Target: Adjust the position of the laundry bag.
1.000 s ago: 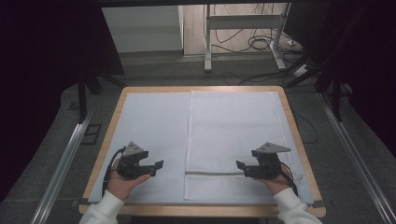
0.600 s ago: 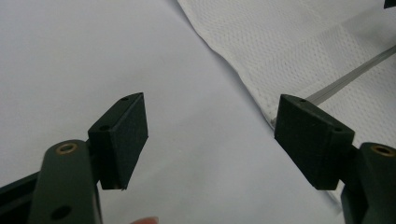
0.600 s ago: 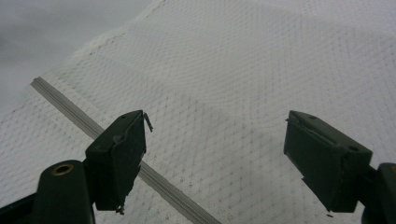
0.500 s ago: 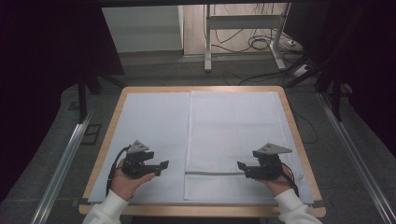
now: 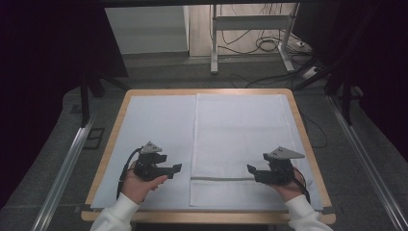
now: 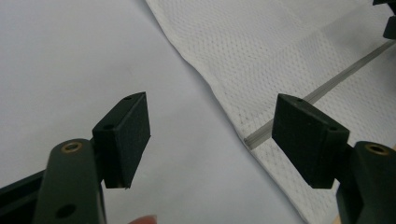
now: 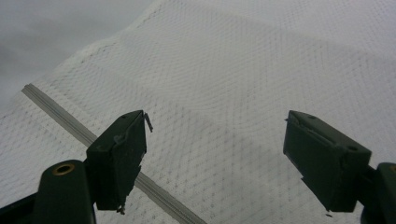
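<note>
Worktop [image 5: 111,144]: wooden-edged, rectangular, covered almost wholly by a pale sheet [image 5: 159,125].

Mesh cloth [image 5: 240,139]: white, netted weave, laid flat on the right half of the worktop, running from the far edge to the near edge. Its left edge falls near the middle of the worktop. A grey zip strip [image 5: 221,179] crosses it near the person's end, parallel to the near edge. In the left gripper view the cloth [image 6: 299,60] fills the upper right, with the end of the zip strip [image 6: 317,93] stopping at the cloth's edge. In the right gripper view the cloth [image 7: 243,93] lies under both fingers, the zip strip [image 7: 88,135] running slantwise at the left.

Left gripper [image 5: 177,168]: held in the person's left hand [image 5: 139,185] over the bare sheet, just beside the cloth's left edge, pointing toward it. Fingers [image 6: 126,135] spread wide, nothing between them.

Right gripper [image 5: 251,170]: held in the person's right hand [image 5: 287,187] over the cloth's near right part, close to the zip strip, pointing left. Fingers [image 7: 119,154] spread wide, nothing gripped.

Both grippers carry a grey three-cornered plate on top and trail a black cable.
</note>
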